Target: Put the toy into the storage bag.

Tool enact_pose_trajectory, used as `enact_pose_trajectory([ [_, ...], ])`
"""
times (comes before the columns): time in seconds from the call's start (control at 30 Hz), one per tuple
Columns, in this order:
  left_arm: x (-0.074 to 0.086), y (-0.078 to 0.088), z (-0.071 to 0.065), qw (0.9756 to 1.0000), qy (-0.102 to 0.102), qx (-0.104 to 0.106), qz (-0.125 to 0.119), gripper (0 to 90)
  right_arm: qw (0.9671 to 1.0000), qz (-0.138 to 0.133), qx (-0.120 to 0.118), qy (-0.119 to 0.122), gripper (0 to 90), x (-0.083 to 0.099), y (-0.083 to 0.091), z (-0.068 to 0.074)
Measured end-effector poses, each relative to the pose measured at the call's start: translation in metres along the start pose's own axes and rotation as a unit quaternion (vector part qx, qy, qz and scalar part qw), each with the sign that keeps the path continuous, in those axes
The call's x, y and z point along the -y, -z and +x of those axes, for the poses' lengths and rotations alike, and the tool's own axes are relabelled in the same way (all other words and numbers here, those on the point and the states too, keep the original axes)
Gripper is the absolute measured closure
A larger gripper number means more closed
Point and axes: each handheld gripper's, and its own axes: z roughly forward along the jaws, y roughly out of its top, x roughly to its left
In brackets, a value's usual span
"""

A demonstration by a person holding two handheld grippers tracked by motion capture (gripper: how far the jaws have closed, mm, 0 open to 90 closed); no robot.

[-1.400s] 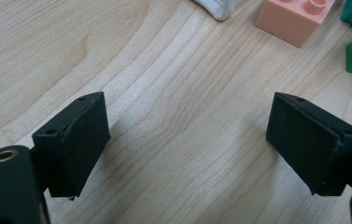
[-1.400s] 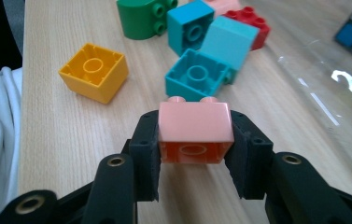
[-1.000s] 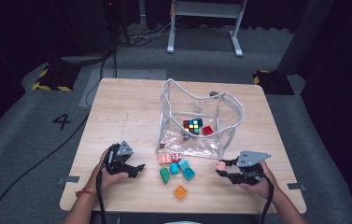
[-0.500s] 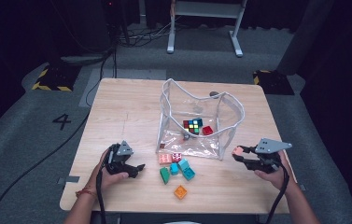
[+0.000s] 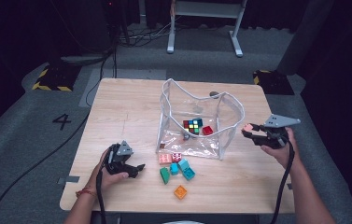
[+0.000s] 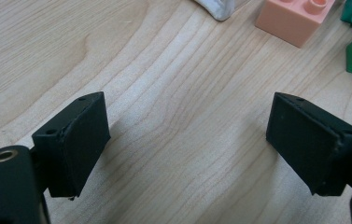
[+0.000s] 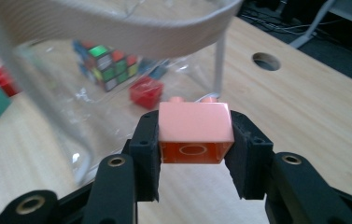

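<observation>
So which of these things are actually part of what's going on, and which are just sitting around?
Part of the job:
- pink brick, clamped in the right gripper
- clear bag beside it
- loose bricks in front of the bag

Lying about:
- puzzle cube and red brick, already inside the bag
- left gripper, open, resting on the table

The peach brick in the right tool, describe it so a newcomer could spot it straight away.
Start at the clear bag in the middle of the wooden table. Just past its right edge, the right tool holds a peach brick off the table. The other bricks lie on the table or in the bag.
</observation>
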Motion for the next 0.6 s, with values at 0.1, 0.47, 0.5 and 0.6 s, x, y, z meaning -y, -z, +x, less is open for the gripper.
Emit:
enact_pose_trajectory([
  [0.1,0.0,0.0,0.0,1.0,0.0,0.0,0.0,13.5,0.9999,-0.002,0.015,0.001,59.4,-0.011,0.001,-0.01],
  [0.47,0.0,0.0,0.0,1.0,0.0,0.0,0.0,13.5,0.9989,-0.02,0.041,0.0,59.4,-0.05,0.011,-0.037],
  [0.5,0.0,0.0,0.0,1.0,0.0,0.0,0.0,13.5,0.9989,-0.021,0.043,0.002,59.4,-0.054,0.012,-0.038],
  [0.6,0.0,0.0,0.0,1.0,0.0,0.0,0.0,13.5,0.9985,-0.026,0.048,0.009,59.4,-0.067,0.016,-0.04],
])
